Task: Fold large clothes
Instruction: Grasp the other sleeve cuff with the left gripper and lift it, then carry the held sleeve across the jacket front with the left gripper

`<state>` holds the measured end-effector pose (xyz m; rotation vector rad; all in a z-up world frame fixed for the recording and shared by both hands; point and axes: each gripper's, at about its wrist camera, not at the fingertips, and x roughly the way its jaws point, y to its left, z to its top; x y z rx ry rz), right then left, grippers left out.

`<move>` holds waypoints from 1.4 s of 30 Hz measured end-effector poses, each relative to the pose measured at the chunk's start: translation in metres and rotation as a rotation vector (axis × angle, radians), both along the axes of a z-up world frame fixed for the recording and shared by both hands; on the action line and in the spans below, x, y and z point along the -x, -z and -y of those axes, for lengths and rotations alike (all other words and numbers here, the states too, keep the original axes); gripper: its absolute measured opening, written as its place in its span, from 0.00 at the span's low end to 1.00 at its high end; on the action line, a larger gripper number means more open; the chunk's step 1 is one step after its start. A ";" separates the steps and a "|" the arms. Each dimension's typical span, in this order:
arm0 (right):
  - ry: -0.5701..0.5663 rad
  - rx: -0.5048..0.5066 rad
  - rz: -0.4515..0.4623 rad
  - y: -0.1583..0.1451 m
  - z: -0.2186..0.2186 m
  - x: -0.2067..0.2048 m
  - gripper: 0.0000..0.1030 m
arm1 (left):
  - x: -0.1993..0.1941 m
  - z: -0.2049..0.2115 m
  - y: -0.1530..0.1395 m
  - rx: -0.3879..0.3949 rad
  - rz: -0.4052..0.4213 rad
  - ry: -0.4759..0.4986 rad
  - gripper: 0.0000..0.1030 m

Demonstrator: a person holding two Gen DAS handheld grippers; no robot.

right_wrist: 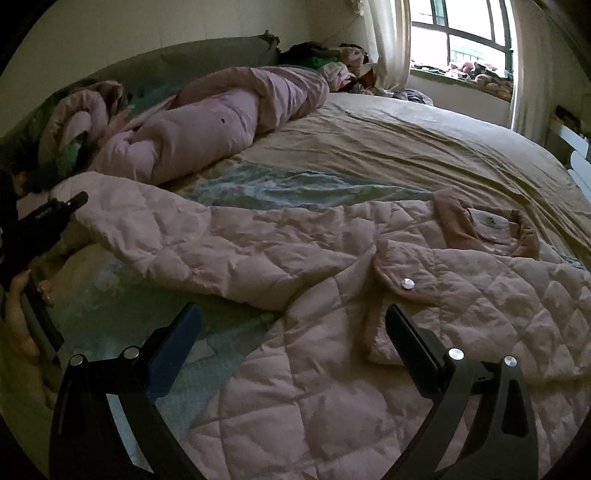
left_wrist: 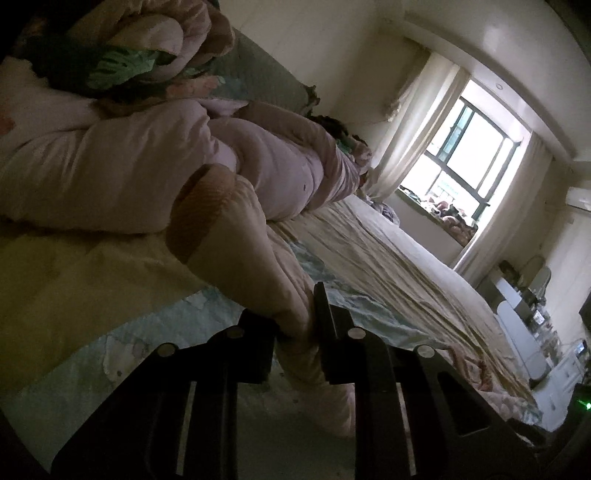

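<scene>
A pale pink quilted jacket (right_wrist: 369, 332) lies spread on the bed, collar at the right, a snap flap in the middle, one sleeve (right_wrist: 177, 236) stretched out to the left. My left gripper (left_wrist: 295, 317) is shut on that sleeve's end (left_wrist: 236, 251), near the ribbed cuff (left_wrist: 199, 214). It also shows at the left edge of the right wrist view (right_wrist: 48, 218), held by a hand. My right gripper (right_wrist: 291, 328) is open and empty, hovering over the jacket body just below the sleeve.
The bed (right_wrist: 406, 147) has a beige sheet and a pale blue patterned cover. A rolled pink duvet (right_wrist: 221, 118) and piled bedding lie along the headboard. A window (right_wrist: 461, 33) with curtains is at the far side, with furniture (left_wrist: 524, 325) beside the bed.
</scene>
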<state>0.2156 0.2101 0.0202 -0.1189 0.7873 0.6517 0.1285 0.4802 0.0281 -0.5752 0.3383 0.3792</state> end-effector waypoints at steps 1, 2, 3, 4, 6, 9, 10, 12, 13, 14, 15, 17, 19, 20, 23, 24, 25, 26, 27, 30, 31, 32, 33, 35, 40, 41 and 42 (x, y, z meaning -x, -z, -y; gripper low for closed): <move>0.002 -0.002 0.002 -0.002 0.003 0.001 0.96 | 0.002 0.002 -0.001 0.002 0.004 0.000 0.11; 0.003 -0.005 0.003 -0.003 0.007 0.002 0.96 | 0.004 0.004 -0.001 0.008 0.010 0.001 0.11; 0.004 -0.008 0.003 -0.004 0.011 0.002 0.96 | 0.005 0.006 -0.002 0.005 0.012 -0.001 0.11; 0.009 -0.014 0.004 -0.007 0.016 0.003 0.96 | 0.006 0.007 -0.004 -0.001 0.013 -0.004 0.11; 0.014 -0.021 0.008 -0.010 0.025 0.003 0.96 | 0.005 0.009 -0.008 -0.015 0.013 -0.001 0.11; 0.033 -0.038 0.019 -0.018 0.040 0.004 0.96 | 0.010 0.016 -0.017 -0.029 0.020 0.005 0.11; 0.040 -0.046 0.023 -0.020 0.047 0.004 0.96 | 0.010 0.018 -0.020 -0.038 0.020 0.009 0.11; 0.050 -0.057 0.024 -0.022 0.055 0.004 0.96 | 0.010 0.028 -0.030 -0.056 0.025 0.023 0.11; 0.055 -0.066 0.021 -0.022 0.062 0.004 0.96 | 0.009 0.033 -0.035 -0.069 0.027 0.031 0.11; 0.060 -0.071 0.017 -0.022 0.066 0.004 0.96 | 0.007 0.039 -0.040 -0.089 0.026 0.037 0.10; 0.064 -0.079 0.014 -0.022 0.070 0.004 0.96 | 0.006 0.047 -0.046 -0.106 0.026 0.045 0.10; 0.071 -0.097 0.009 -0.023 0.080 0.005 0.96 | 0.005 0.055 -0.054 -0.118 0.027 0.052 0.10; 0.078 -0.113 0.011 -0.027 0.090 0.006 0.96 | 0.003 0.063 -0.063 -0.123 0.023 0.061 0.09; 0.080 -0.126 0.014 -0.029 0.096 0.007 0.96 | 0.003 0.067 -0.066 -0.126 0.022 0.063 0.09; 0.083 -0.151 0.022 -0.035 0.114 0.011 0.96 | 0.003 0.077 -0.077 -0.150 0.020 0.065 0.09; 0.086 -0.157 0.022 -0.036 0.119 0.011 0.96 | 0.002 0.082 -0.080 -0.157 0.017 0.068 0.09; 0.093 -0.165 0.020 -0.036 0.127 0.012 0.96 | 0.001 0.086 -0.084 -0.163 0.015 0.070 0.09; 0.099 -0.169 0.019 -0.036 0.132 0.011 0.96 | 0.001 0.091 -0.087 -0.168 0.014 0.072 0.09; 0.108 -0.171 0.019 -0.036 0.138 0.011 0.96 | 0.000 0.095 -0.090 -0.176 0.012 0.073 0.09; 0.138 -0.156 0.043 -0.036 0.153 0.012 0.96 | -0.004 0.111 -0.099 -0.197 0.011 0.084 0.09; 0.151 -0.154 0.054 -0.037 0.160 0.013 0.96 | -0.005 0.116 -0.101 -0.202 0.009 0.087 0.09; 0.158 -0.157 0.059 -0.037 0.165 0.013 0.96 | -0.008 0.123 -0.103 -0.211 0.006 0.094 0.09; 0.164 -0.164 0.060 -0.037 0.171 0.013 0.96 | -0.010 0.130 -0.106 -0.219 0.003 0.098 0.09; 0.178 -0.184 0.052 -0.036 0.186 0.012 0.96 | -0.014 0.144 -0.111 -0.237 0.002 0.110 0.08; 0.214 -0.214 0.041 -0.035 0.217 0.009 0.96 | -0.024 0.176 -0.126 -0.279 0.004 0.141 0.08; 0.228 -0.211 0.045 -0.035 0.223 0.009 0.96 | -0.027 0.184 -0.129 -0.290 0.002 0.149 0.08; 0.243 -0.202 0.056 -0.035 0.228 0.010 0.96 | -0.029 0.188 -0.131 -0.295 0.001 0.153 0.08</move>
